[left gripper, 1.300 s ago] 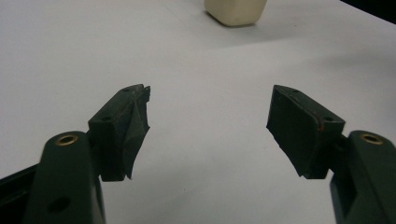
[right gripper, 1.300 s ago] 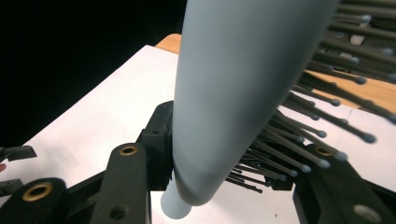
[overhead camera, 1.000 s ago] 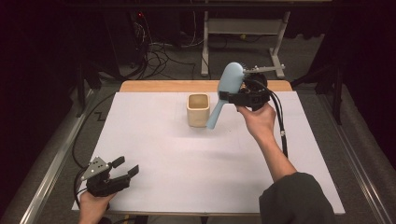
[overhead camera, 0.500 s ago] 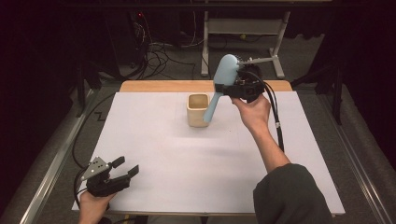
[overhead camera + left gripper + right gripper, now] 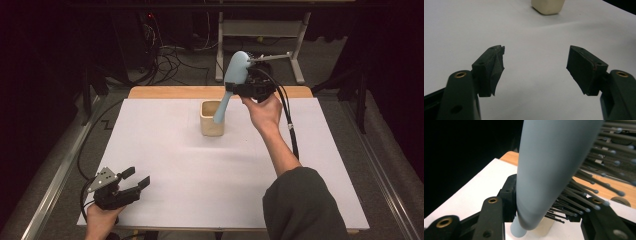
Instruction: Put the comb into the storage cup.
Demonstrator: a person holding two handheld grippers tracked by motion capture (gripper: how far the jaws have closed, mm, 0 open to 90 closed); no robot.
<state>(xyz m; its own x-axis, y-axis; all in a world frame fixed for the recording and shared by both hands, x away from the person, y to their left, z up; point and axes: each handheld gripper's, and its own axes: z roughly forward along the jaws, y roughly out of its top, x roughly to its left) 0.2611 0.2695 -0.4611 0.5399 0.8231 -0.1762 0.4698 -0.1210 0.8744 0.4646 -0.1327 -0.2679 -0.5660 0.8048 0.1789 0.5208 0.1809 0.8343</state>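
Hairbrush (image 5: 231, 87) is clamped in the right claw (image 5: 239, 89), handle down over the far beige cup (image 5: 212, 120), seemingly for insertion; left claw (image 5: 135, 181) is held apart, idle, near the bench (image 5: 165, 150) edge.

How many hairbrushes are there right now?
1: a light blue hairbrush held in the right tongs, handle tip pointing down over the cream cup at the table's far side.
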